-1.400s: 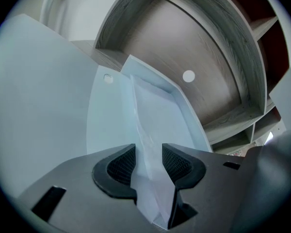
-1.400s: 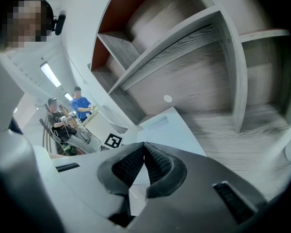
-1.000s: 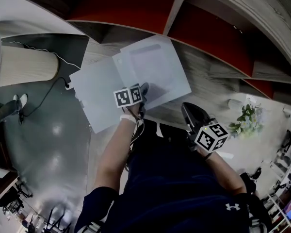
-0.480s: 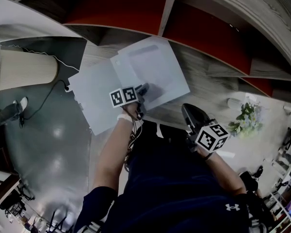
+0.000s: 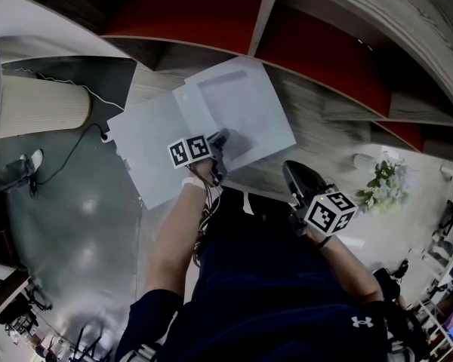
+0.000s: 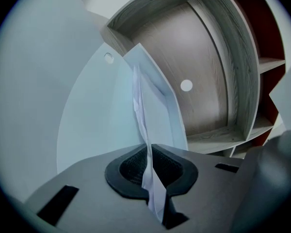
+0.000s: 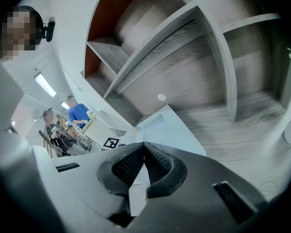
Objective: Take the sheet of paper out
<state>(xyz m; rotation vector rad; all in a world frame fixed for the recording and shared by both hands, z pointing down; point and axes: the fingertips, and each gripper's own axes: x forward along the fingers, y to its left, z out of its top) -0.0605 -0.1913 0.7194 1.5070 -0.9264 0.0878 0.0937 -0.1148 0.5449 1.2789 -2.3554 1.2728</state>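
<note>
The left tool (image 6: 149,152), its jaws just closing, pinches the near edge of the sheet of paper (image 6: 138,96), which rises from the open folder (image 5: 147,153) on the wooden shelf (image 5: 321,100). The right tool (image 7: 144,147), pressed together and empty, hangs well apart from it.

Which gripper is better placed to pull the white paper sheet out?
Left: the left gripper has just been closing onto the white paper sheet; the right gripper is shut and empty.
</note>
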